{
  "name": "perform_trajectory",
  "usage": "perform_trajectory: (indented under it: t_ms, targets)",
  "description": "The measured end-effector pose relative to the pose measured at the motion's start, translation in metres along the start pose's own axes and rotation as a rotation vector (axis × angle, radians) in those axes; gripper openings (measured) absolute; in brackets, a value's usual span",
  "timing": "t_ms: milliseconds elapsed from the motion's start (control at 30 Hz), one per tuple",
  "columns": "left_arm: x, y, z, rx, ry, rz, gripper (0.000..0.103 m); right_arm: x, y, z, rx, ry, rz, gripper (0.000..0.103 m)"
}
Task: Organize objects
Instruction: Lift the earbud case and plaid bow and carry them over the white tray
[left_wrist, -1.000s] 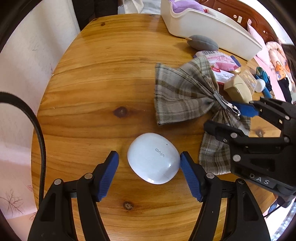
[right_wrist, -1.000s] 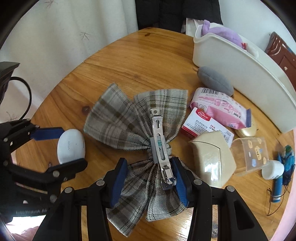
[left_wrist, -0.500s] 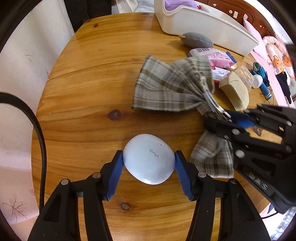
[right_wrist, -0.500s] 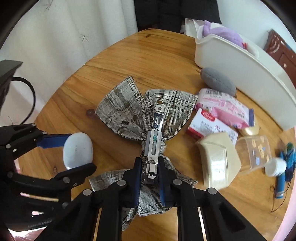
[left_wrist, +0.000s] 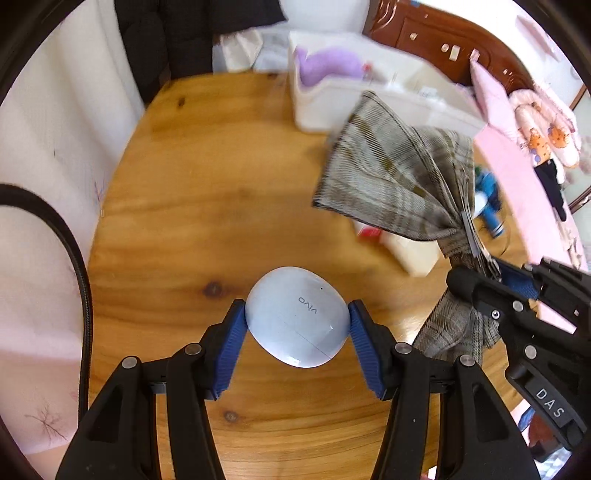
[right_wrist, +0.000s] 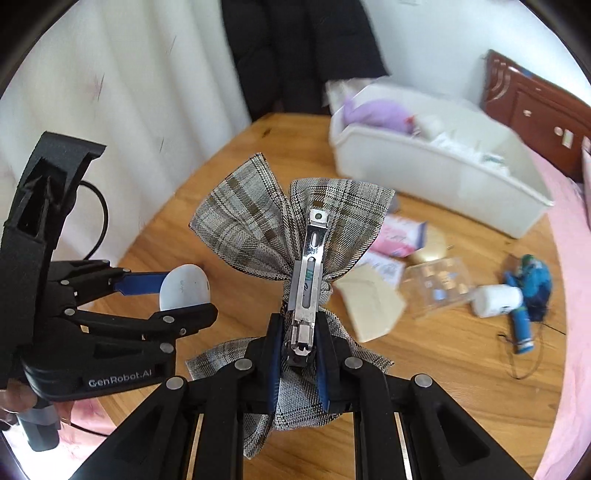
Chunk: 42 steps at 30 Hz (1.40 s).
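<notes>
In the left wrist view, the left gripper (left_wrist: 296, 332) sits at the bottom centre of the frame, its blue pads pressed against both sides of a white earbud case (left_wrist: 296, 317), which it holds above the wooden table (left_wrist: 184, 192). At the right edge of that frame, the right gripper (left_wrist: 491, 275) is clamped tight on the knot of a plaid hair bow (left_wrist: 395, 181), whose wings fan up toward the upper right, clear of the tabletop.

In the right wrist view the bow (right_wrist: 295, 229) stands in the centre of the frame with its metal clip (right_wrist: 308, 280) facing the camera, the narrow jaws pinching the clip's lower end and the cloth around it. The left gripper (right_wrist: 177, 291) with the case (right_wrist: 184, 290) shows at middle left.

Further back on the table, right of centre, lie a beige box (right_wrist: 369, 302), a pink packet (right_wrist: 400, 236), a clear plastic box (right_wrist: 439, 284), a small white jar (right_wrist: 496, 301) and a blue tube (right_wrist: 521, 325). A white bin (right_wrist: 443, 184) stands at the far edge, upper right, with a purple plush toy (right_wrist: 373, 112) inside.
</notes>
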<state>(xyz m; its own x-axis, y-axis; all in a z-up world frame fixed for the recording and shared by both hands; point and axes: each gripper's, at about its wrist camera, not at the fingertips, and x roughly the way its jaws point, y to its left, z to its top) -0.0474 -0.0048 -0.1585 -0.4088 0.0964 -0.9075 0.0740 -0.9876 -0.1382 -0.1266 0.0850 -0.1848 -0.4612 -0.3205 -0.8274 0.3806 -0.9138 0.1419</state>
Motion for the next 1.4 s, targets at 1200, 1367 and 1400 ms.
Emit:
perform_trajectory:
  t_ms: [1200,1367,1400]
  targets:
    - [0.002,-0.142,0.335,0.305,-0.253,-0.196,0.059,-0.121,-0.203,0.139,0.481,-0.357,-0.226,0.016]
    - [0.039,-0.145,0.354,0.305,-0.192,-0.178,0.059,-0.107,-0.229,0.155,0.488,-0.333,-0.232,0.016]
    - [0.048,-0.144,0.357,0.301,-0.175,-0.172,0.059,-0.102,-0.232,0.158,0.482,-0.325,-0.241,0.016]
